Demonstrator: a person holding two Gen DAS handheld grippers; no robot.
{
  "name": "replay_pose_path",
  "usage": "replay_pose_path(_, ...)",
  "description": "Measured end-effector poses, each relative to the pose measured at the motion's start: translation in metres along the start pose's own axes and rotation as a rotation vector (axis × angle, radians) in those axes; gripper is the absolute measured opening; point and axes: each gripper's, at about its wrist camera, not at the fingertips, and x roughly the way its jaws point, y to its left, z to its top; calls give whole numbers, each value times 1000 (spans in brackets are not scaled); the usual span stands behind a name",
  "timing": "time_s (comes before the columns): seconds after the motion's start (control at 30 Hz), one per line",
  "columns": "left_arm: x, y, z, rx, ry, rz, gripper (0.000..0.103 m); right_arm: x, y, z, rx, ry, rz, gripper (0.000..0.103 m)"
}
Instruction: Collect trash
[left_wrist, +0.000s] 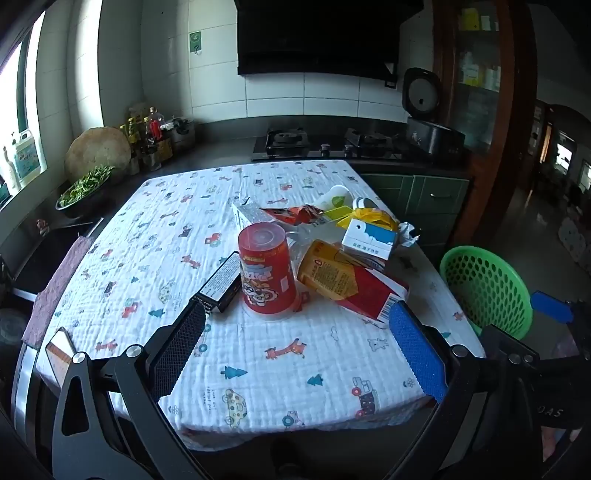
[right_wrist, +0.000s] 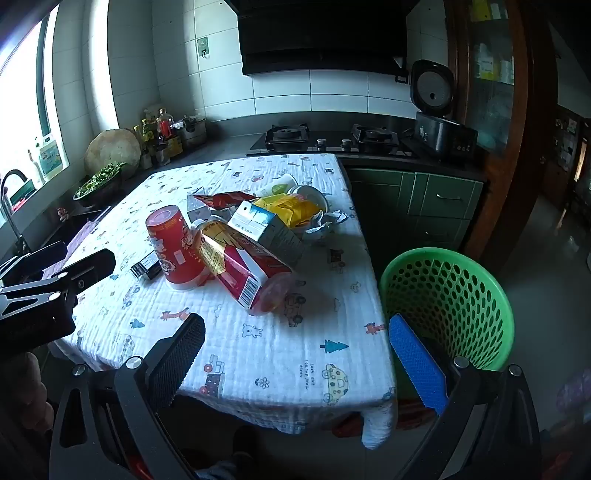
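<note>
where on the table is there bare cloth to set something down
Bare cloth along the near edge of the table, in front of the red cup, and the far-left stretch toward the counter. Crowded: centre-right, around the red carton and blue-white carton.

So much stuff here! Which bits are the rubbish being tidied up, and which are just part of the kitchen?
Part of the job:
red cup, upside down
bottle with red label, lying down
blue and white carton
black box
yellow wrapper
green basket, beside the table

Just kitchen things:
rice cooker, lid up
gas stove
bowl of greens
</note>
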Motion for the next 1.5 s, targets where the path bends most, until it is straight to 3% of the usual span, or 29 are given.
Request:
replay_pose_path(0.23, 6, 2, 0, 7, 30, -2, 98, 1, 0, 0, -5, -1, 1, 97)
replay_pose_path(0.8, 4, -2, -3, 38, 17, -5, 98, -2, -2, 0, 6, -9, -8, 97)
replay_pose_path(1.5, 6, 8, -1, 5, 20, -13, 98, -7, -8, 2, 21, -35, -18, 97)
